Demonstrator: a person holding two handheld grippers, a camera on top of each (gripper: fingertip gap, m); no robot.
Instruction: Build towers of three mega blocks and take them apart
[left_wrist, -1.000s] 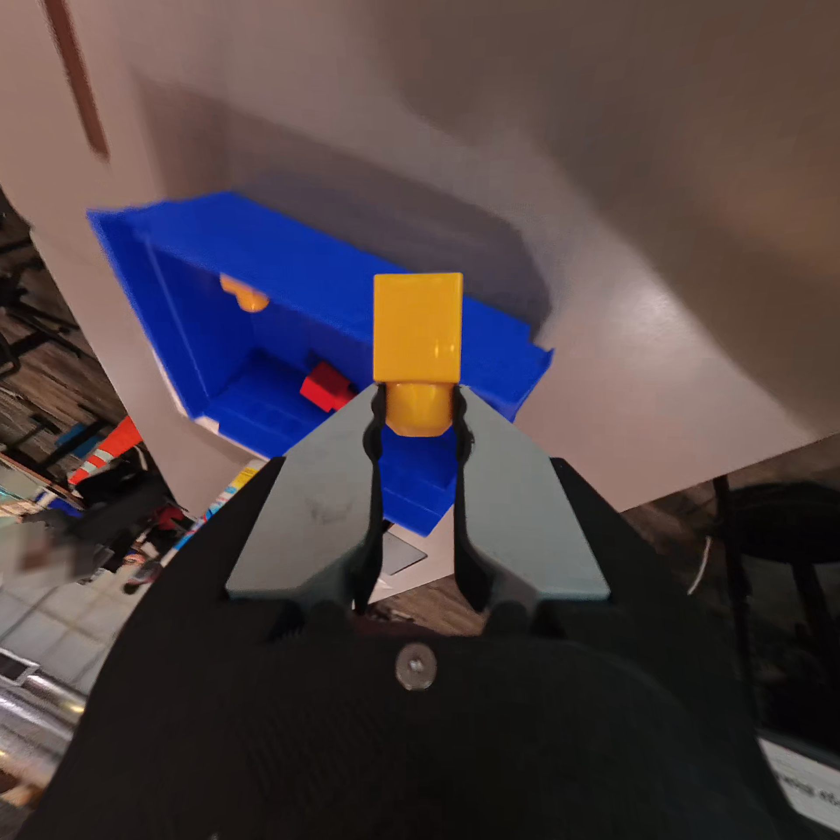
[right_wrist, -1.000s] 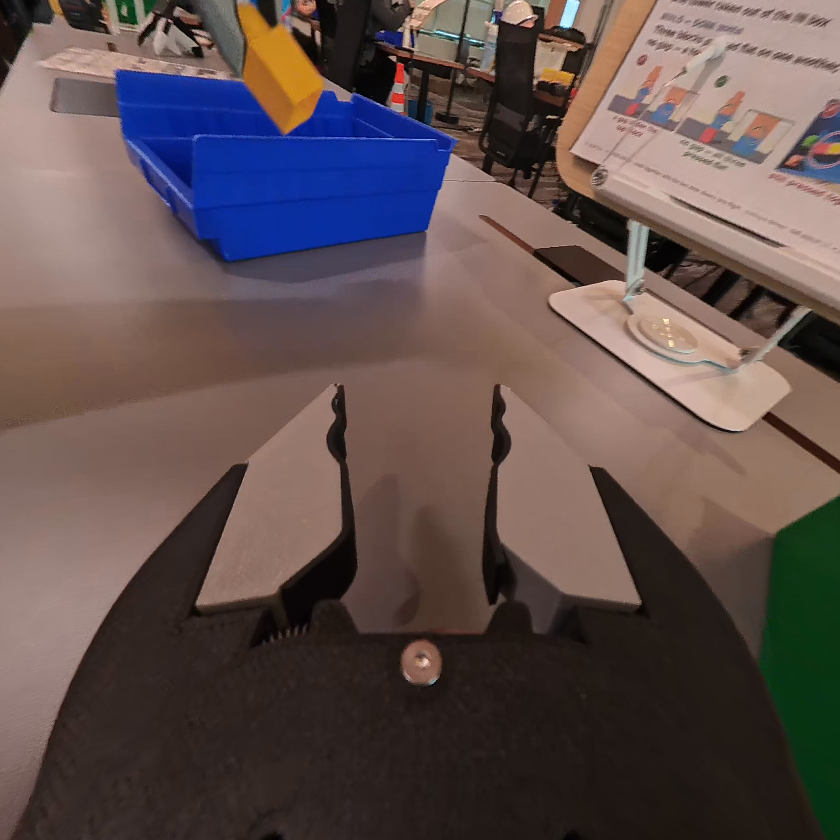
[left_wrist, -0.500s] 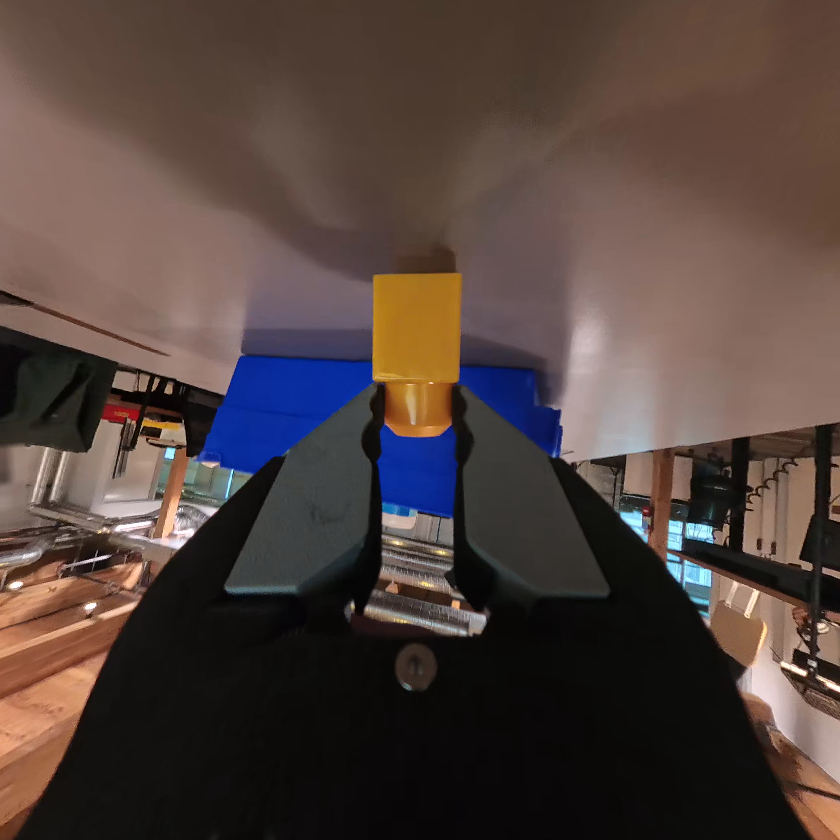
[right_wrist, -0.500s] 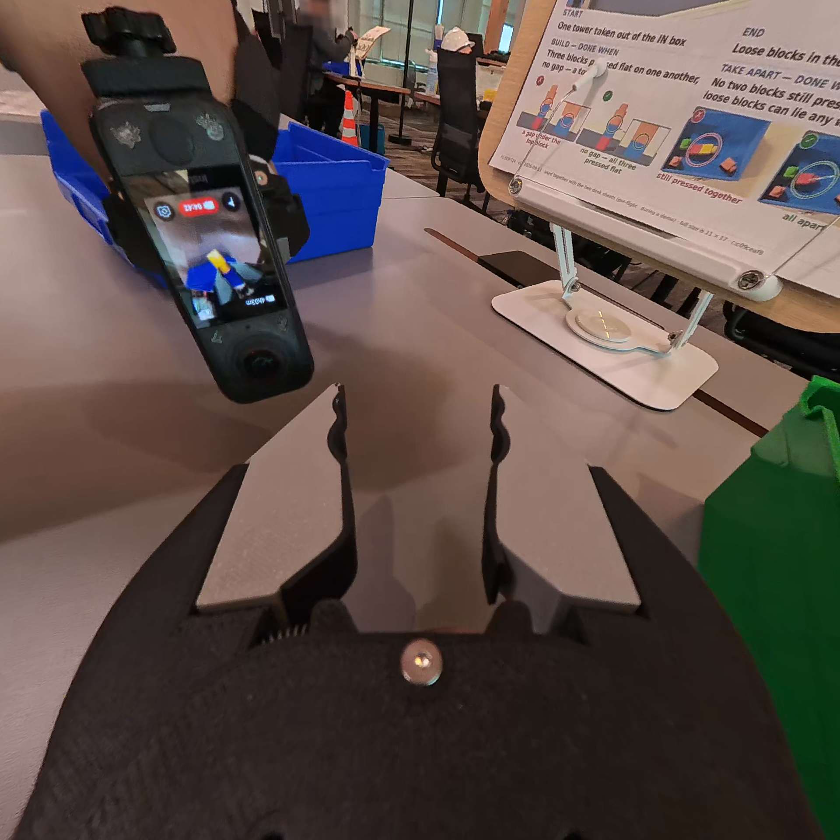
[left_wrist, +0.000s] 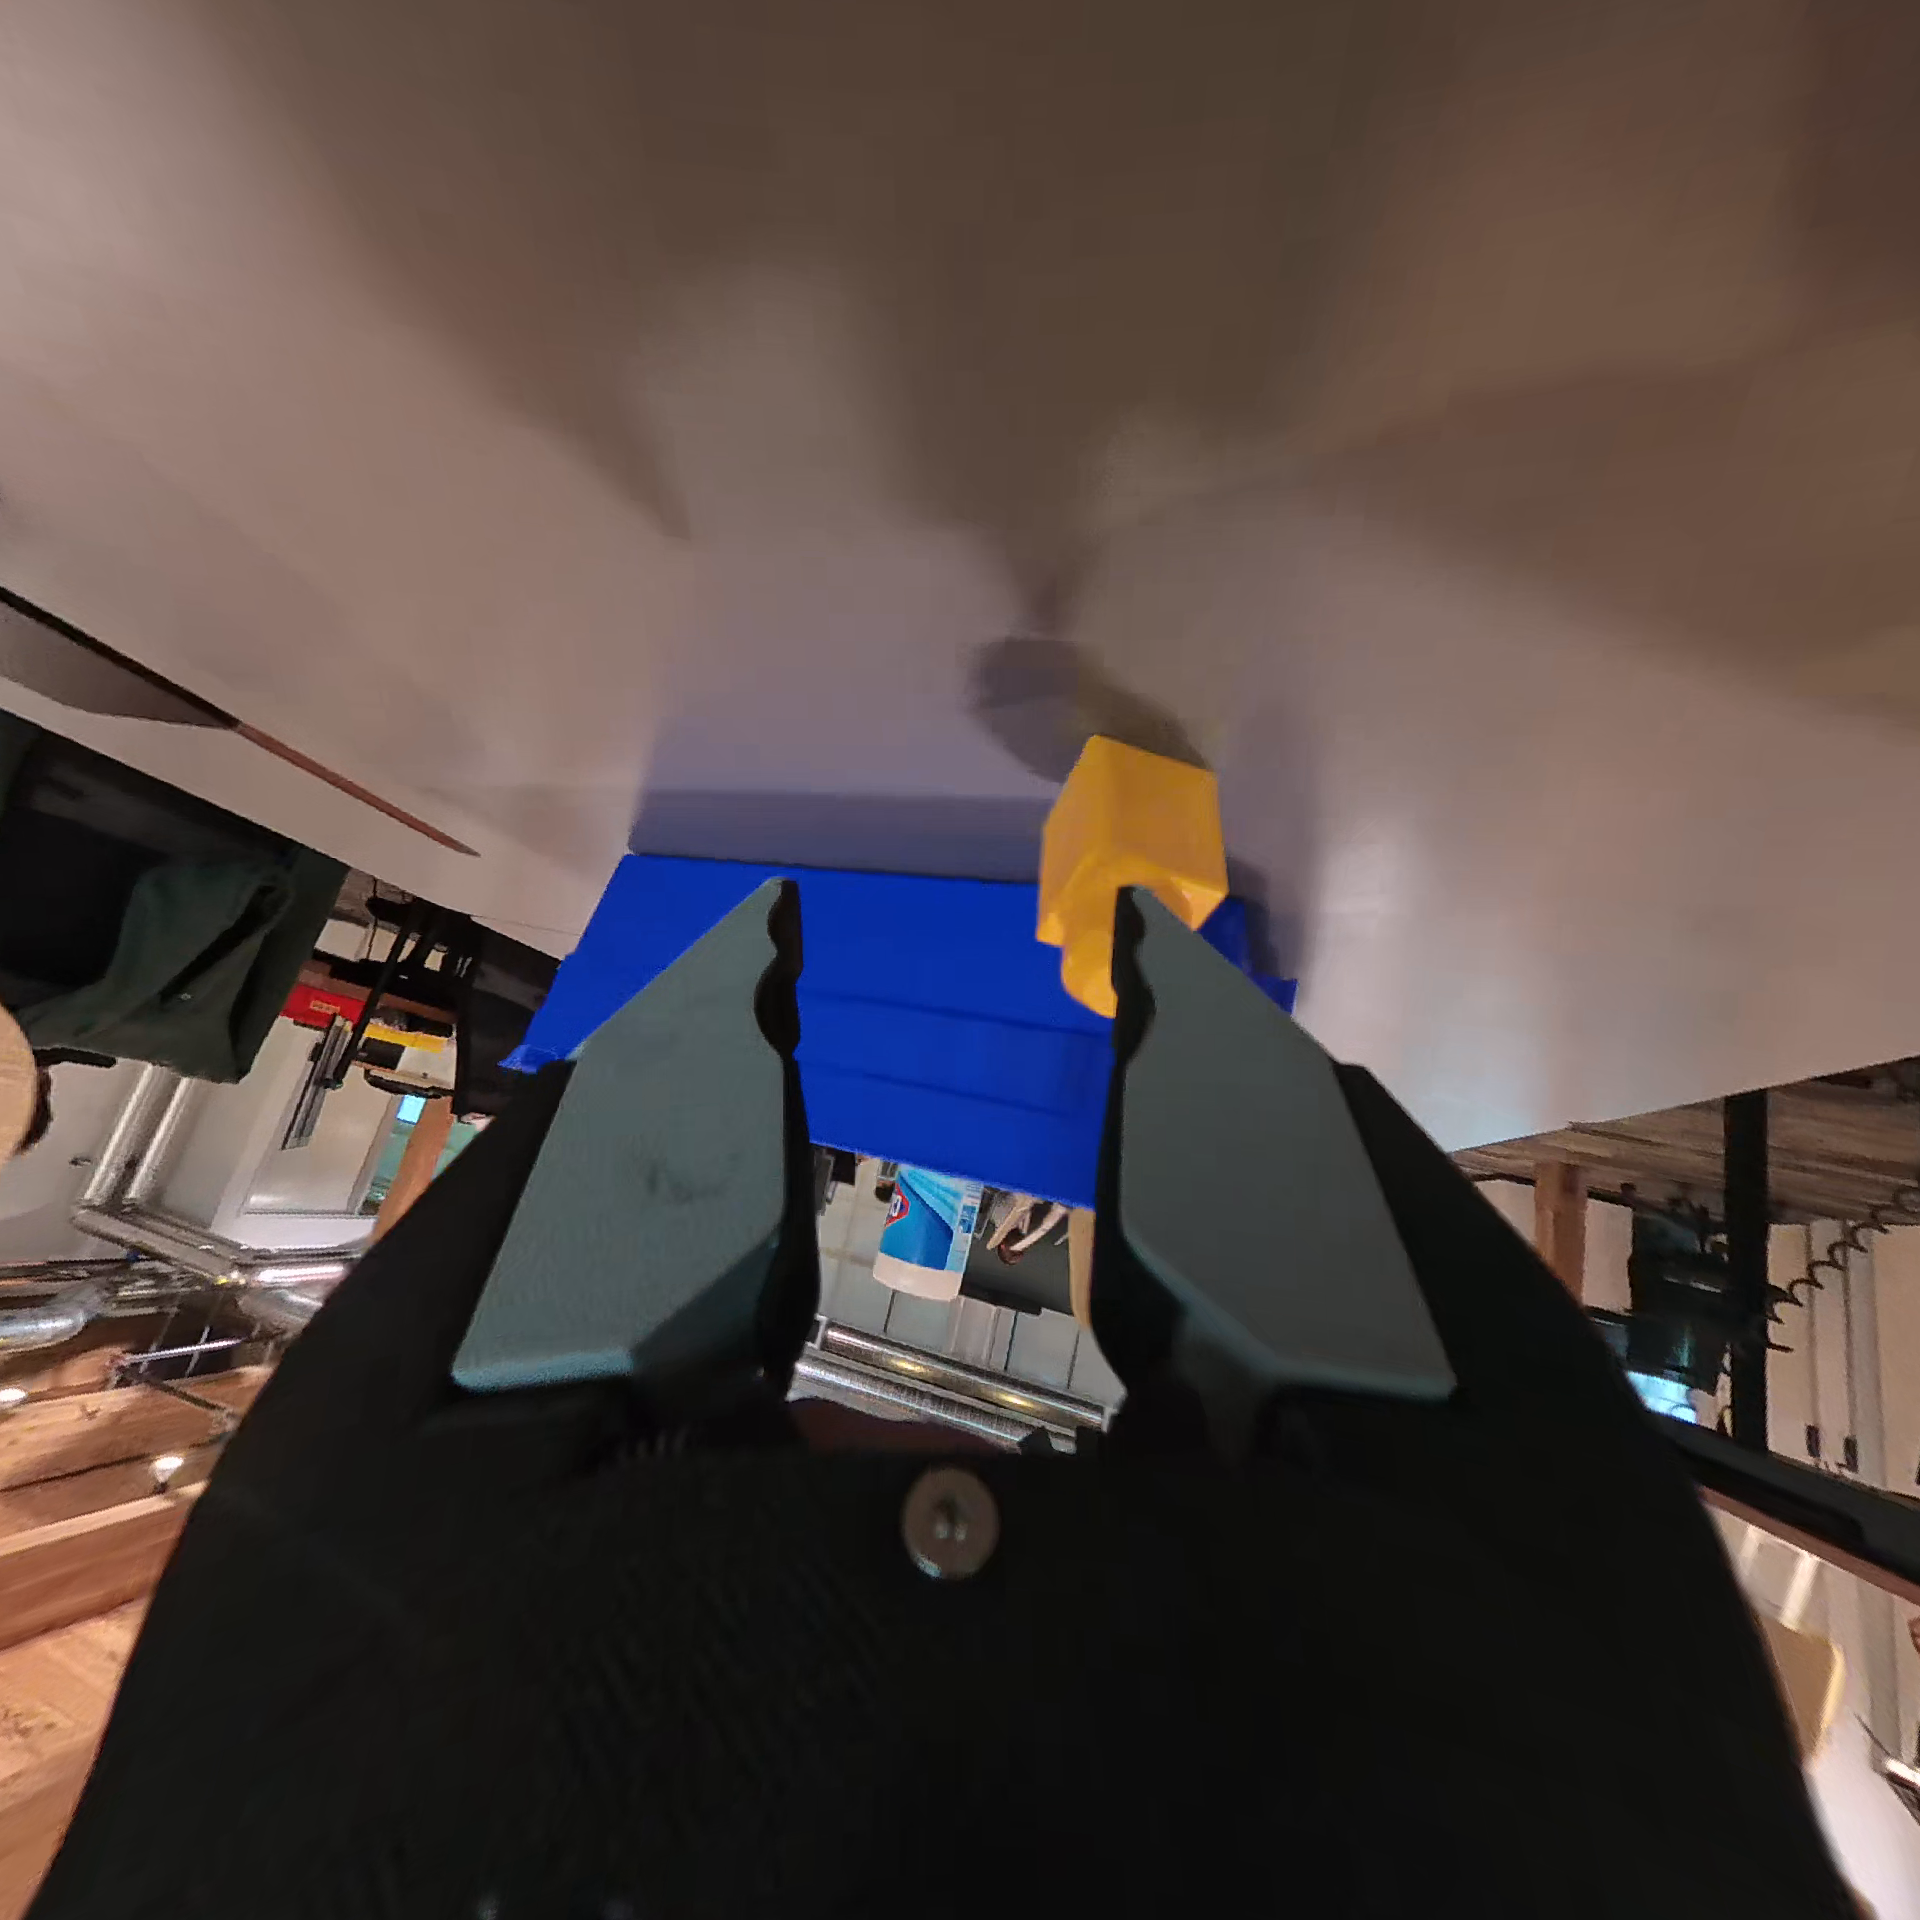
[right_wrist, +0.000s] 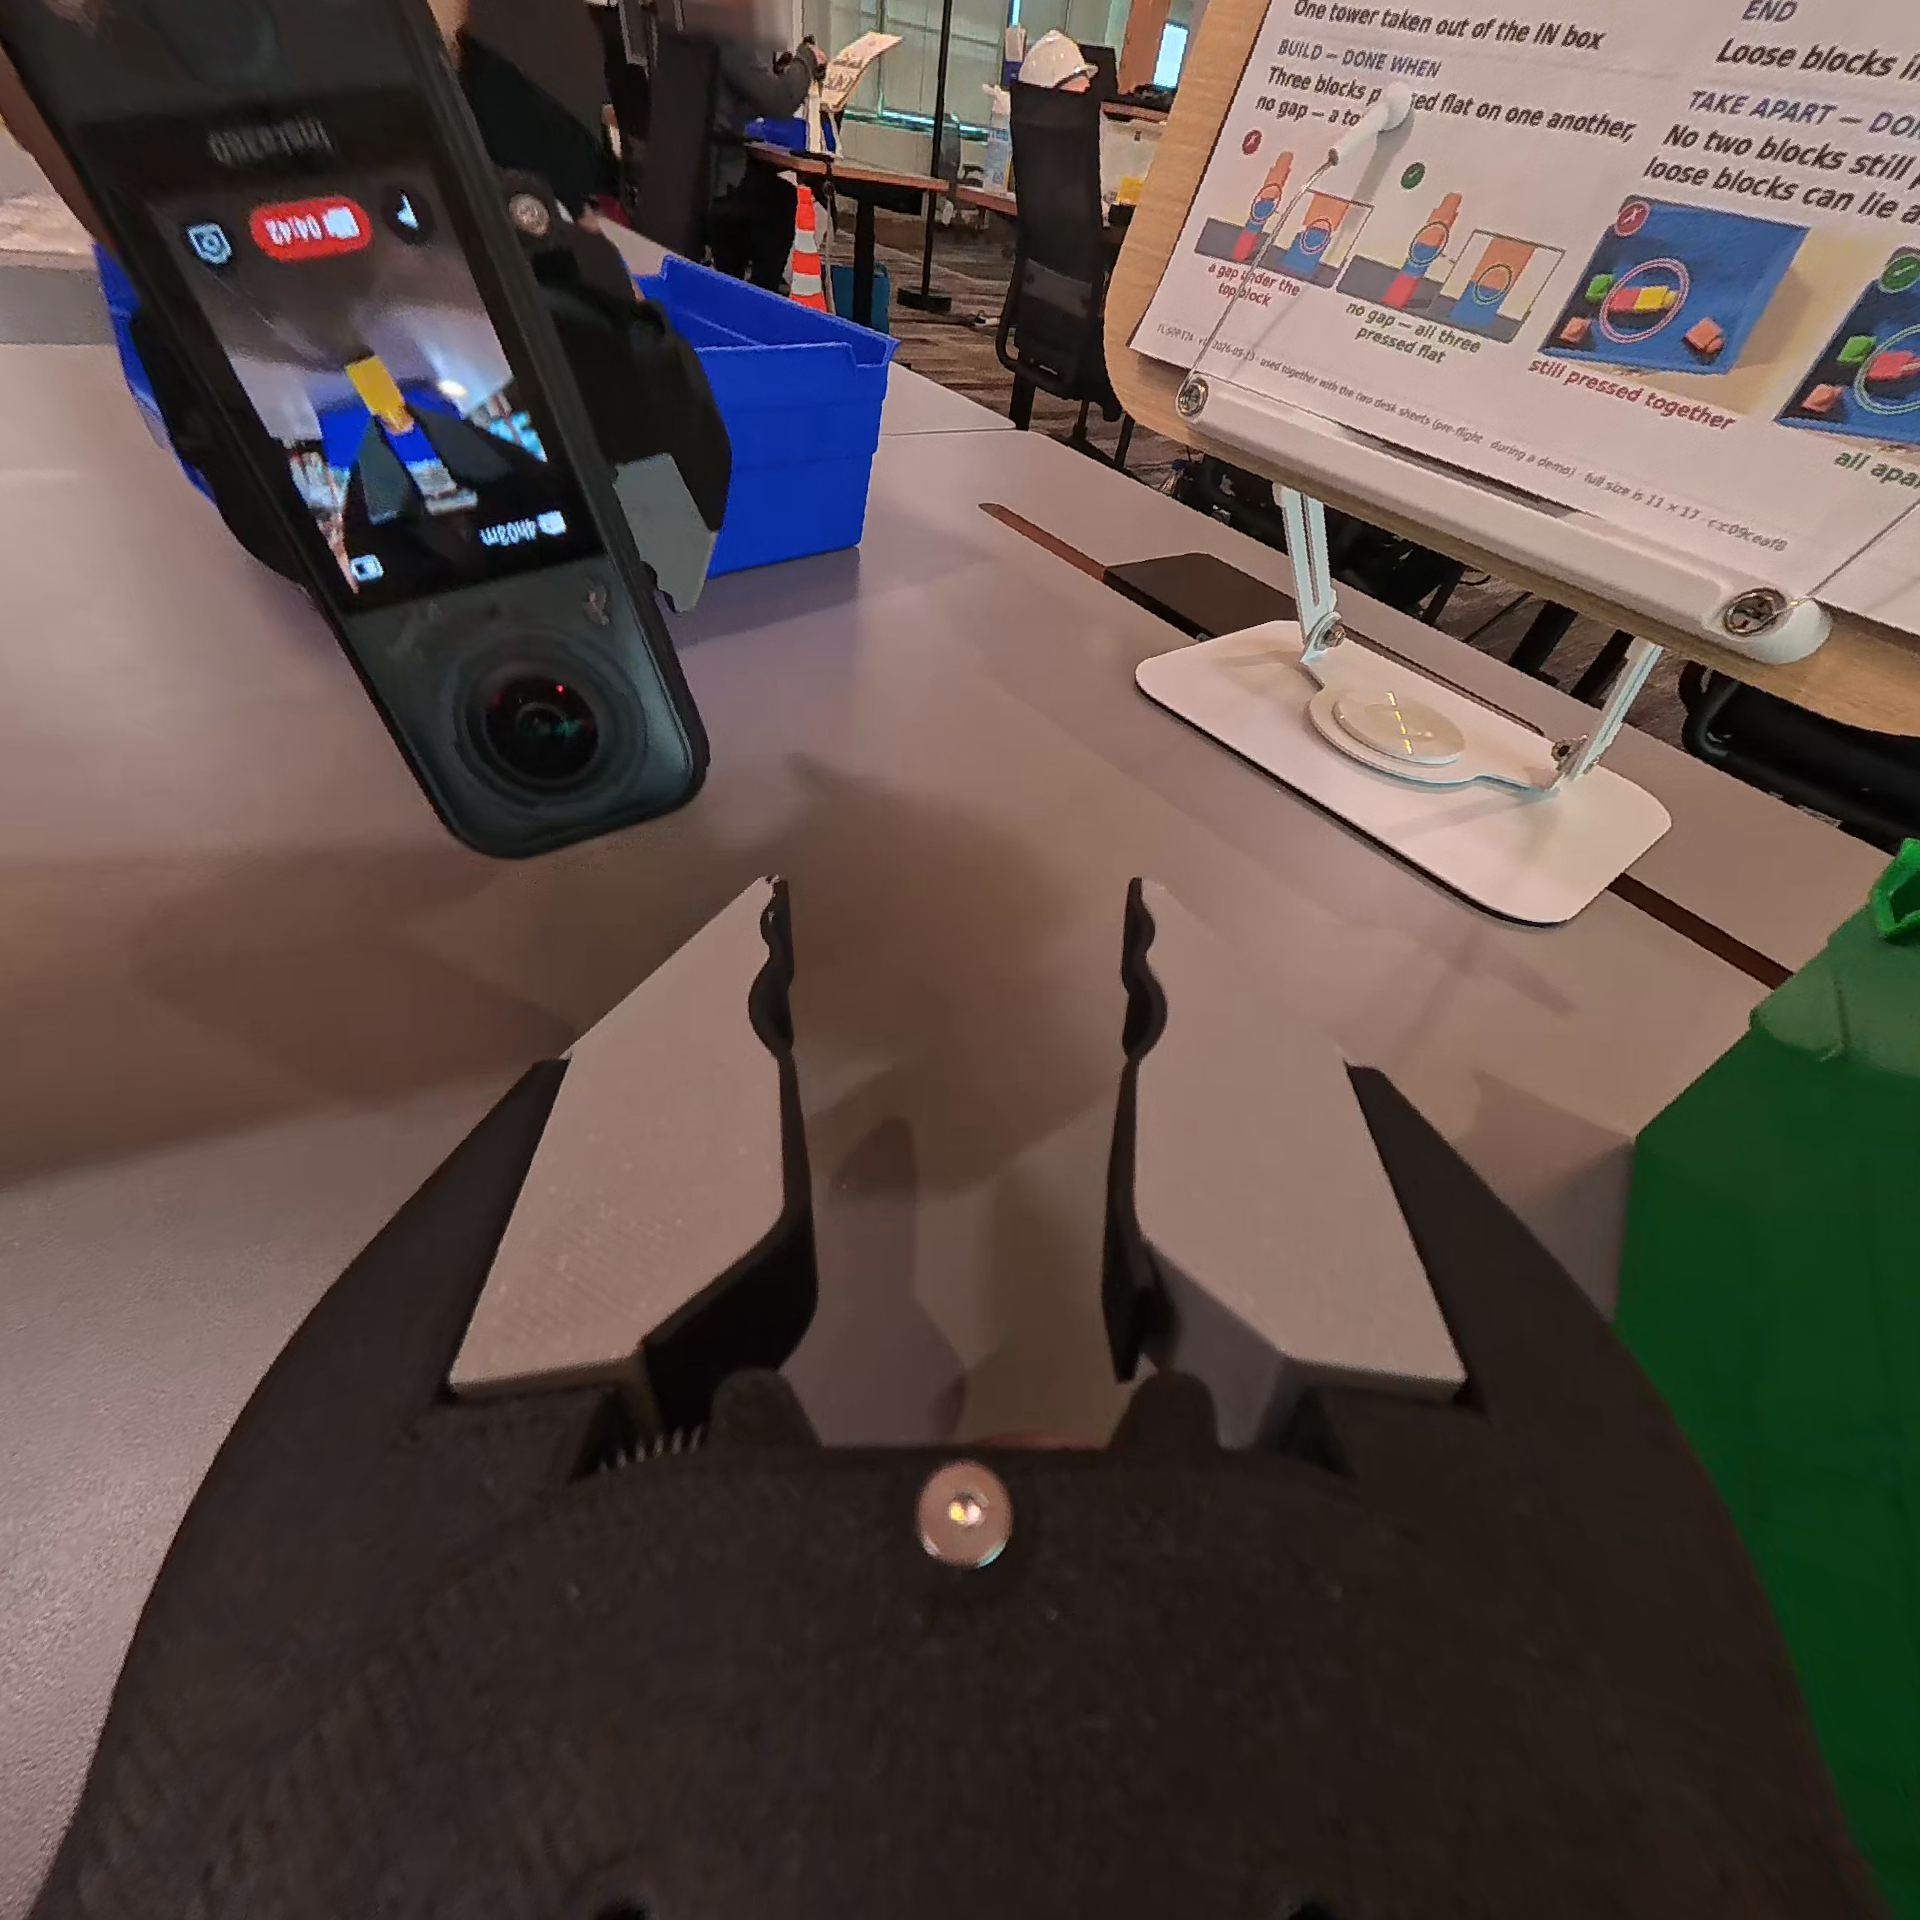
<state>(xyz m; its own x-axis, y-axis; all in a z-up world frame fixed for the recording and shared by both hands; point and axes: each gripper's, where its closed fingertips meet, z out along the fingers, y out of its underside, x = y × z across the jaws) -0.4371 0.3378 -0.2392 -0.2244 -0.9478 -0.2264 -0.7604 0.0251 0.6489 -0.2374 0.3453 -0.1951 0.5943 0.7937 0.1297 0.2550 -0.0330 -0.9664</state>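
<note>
Yellow mega block (left_wrist: 1127, 831) loose at the tip of the released left claw (left_wrist: 951, 914); right claw (right_wrist: 956, 904) spread and holding nothing.

Left wrist view is upside down: the grey counter (left_wrist: 935, 364) fills the upper part, and the blue bin (left_wrist: 935, 997) sits on it beyond the claw. Left jaws stand apart; the yellow block lies tilted against the tip of the right-hand finger (left_wrist: 1226, 1122), and the other finger is clear of it. Whether the block touches the counter cannot be told (motion blur). Right wrist view: right claw low over bare counter, jaws wide. The left gripper's black camera (right_wrist: 416, 499) hangs ahead on the left, before the blue bin. White document stand (right_wrist: 1434, 748) toward the right edge; green bin (right_wrist: 1787, 1299) just right of the claw.
</note>
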